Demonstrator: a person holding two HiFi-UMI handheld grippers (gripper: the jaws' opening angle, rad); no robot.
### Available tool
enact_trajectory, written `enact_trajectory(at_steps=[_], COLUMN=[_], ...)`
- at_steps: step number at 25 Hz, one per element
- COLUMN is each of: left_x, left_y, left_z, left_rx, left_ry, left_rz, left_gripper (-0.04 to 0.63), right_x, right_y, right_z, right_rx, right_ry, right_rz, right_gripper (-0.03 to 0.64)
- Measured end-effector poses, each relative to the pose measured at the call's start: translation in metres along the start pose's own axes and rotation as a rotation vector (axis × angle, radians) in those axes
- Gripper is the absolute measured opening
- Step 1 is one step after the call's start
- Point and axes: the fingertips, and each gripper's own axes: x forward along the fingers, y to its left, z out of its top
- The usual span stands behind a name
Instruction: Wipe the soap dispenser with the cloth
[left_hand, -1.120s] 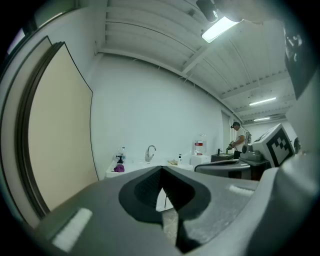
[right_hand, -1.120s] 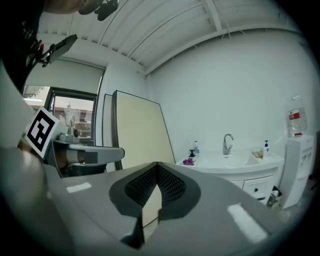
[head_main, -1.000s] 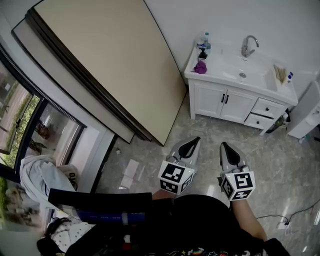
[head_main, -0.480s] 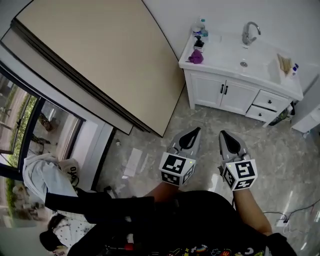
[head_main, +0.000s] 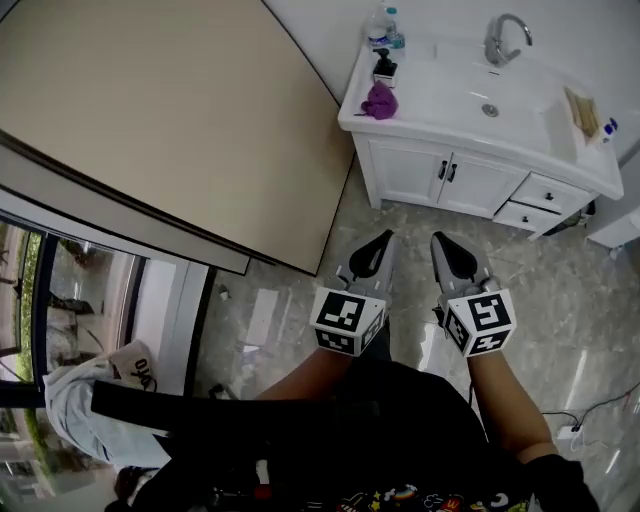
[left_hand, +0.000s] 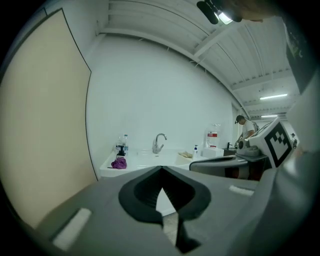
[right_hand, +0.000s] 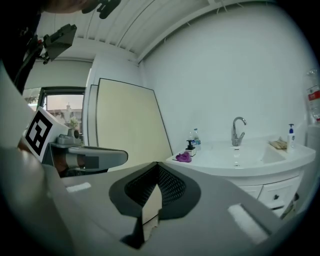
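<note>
Against white wall (head_main: 440, 15), sink cabinet (head_main: 410, 172) with purple cloth (head_main: 379, 100), grey floor (head_main: 560, 290)

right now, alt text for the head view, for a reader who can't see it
The left gripper and right gripper are held side by side, fingers shut and empty, over a grey floor, facing a white vanity. On its counter, a purple cloth lies beside the soap dispenser.
</note>
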Motion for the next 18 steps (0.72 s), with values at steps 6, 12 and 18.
enact_trajectory(at_steps=[6,12,18], left_x=[0.154,0.267,0.314], left_y=[0.126,0.236,0.275], left_z=[0.038,0.089,0.06], left_rx=[0.033,0.056,0.003], left_ry=[0.083,0.117,0.204], left_rz=[-0.115,-0.171,-0.14], left_gripper=[0.0,0.002,0.002], right_x=[0.163,0.326,0.417], right_y=[-0.069,-0.129,-0.163], right_z=[0.043,0.061,0.009], right_rx=[-0.001,0.018,0.004], right_ry=[0.024,0.141,0.333], right_rz=[-0.066,-0.088,0.007], right_gripper=[0.025,0.064,0.238])
